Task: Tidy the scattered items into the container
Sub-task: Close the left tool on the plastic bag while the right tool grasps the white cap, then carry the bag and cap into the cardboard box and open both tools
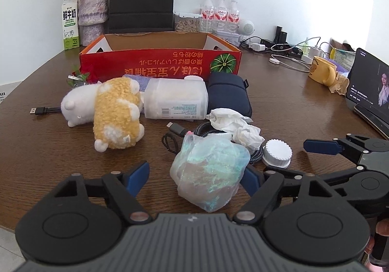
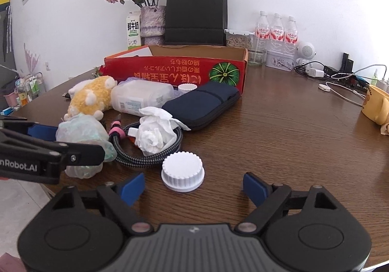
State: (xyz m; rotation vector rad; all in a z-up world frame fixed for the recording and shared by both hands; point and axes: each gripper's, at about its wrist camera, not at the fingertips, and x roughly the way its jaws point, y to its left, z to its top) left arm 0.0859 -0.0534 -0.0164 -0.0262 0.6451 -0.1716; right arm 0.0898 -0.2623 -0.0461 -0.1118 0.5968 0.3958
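Note:
A red cardboard box [image 1: 160, 62] [image 2: 175, 70] stands open at the back of the brown table. In front of it lie a yellow-and-white plush toy [image 1: 114, 111] [image 2: 90, 99], a clear plastic jar [image 1: 176, 101] [image 2: 141, 98], a navy pouch [image 1: 228, 94] [image 2: 204, 104], crumpled tissue [image 1: 238, 126] [image 2: 155, 131], a braided cable [image 2: 145, 150] and a white cap [image 1: 277, 151] [image 2: 182, 171]. My left gripper [image 1: 198, 176] is open around a crumpled iridescent plastic bag [image 1: 209, 172] [image 2: 82, 131]. My right gripper [image 2: 193, 186] is open, just short of the white cap.
A black paper bag [image 1: 143, 2], flower vase [image 1: 93, 14], milk carton [image 1: 70, 26] and water bottles [image 1: 220, 10] line the back wall. A yellow mug [image 1: 322, 72], chargers and a tablet [image 1: 369, 84] sit at the right. A USB plug [image 1: 39, 110] lies at the left.

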